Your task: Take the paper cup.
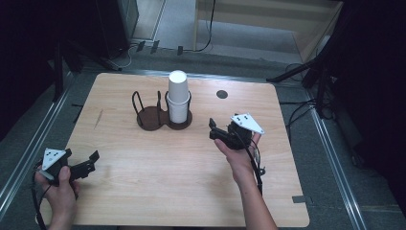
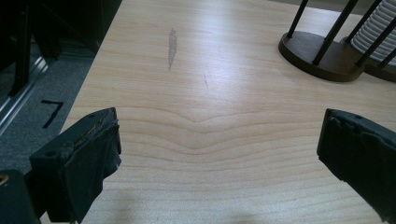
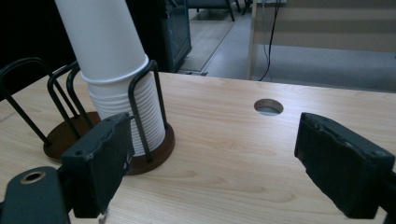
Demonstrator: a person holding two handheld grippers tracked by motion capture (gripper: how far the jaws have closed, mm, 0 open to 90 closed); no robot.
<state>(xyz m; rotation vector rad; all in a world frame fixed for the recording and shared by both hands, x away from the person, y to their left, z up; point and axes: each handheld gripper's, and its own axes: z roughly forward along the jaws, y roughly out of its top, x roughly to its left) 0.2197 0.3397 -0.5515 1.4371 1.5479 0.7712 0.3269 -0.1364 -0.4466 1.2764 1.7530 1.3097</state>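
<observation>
High view showed the white cup stack (image 1: 177, 96) upright in the wire holder (image 1: 160, 115) at twelve o'clock on the surface (image 1: 143, 182), right tongs (image 1: 221, 133) at four o'clock of it, wide, empty, left tongs (image 1: 91, 160) at eight o'clock, wide, empty.

Parted fingers (image 2: 81, 163) over bare table (image 2: 210, 93)

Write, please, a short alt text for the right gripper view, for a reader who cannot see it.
A stack of white paper cups stands in a dark wire cup holder on a wooden table, its top cup sitting higher than the rest. The right tool faces it with open, empty jaws; a round hole shows in the tabletop beyond.
</observation>
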